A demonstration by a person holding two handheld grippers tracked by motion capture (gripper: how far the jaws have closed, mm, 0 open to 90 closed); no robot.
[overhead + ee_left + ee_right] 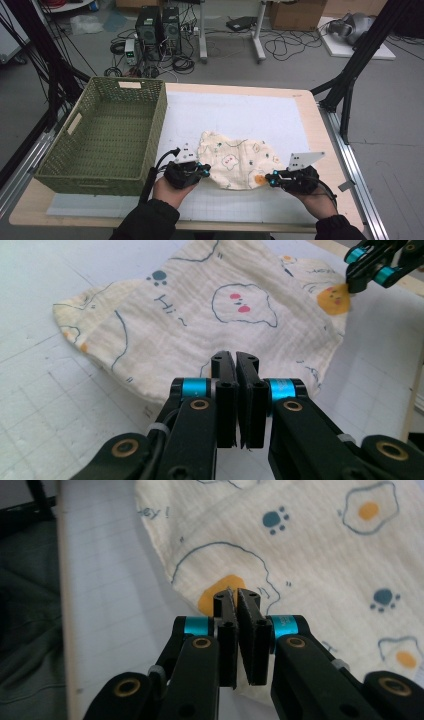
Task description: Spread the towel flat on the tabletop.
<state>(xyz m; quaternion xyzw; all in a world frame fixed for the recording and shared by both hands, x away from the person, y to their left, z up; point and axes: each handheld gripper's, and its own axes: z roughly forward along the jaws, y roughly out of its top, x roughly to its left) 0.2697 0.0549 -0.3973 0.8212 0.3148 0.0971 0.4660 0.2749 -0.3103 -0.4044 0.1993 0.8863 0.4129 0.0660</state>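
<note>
Cloth (235,159), printed cream muslin, lies at lower centre of the counter (300,107); my left hand-held gripper (206,171) and right hand-held gripper (268,180) each pinch a near corner, jaws clamped. I judge the bites thin: a fast lift could slip one corner, leaving it lopsided short of the basket (150,134) at left.

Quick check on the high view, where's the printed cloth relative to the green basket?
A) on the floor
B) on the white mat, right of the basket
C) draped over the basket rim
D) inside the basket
B: the printed cloth lies on the white mat, to the right of the green wicker basket and apart from it, with the left gripper and right gripper pinching its near edge.
</note>
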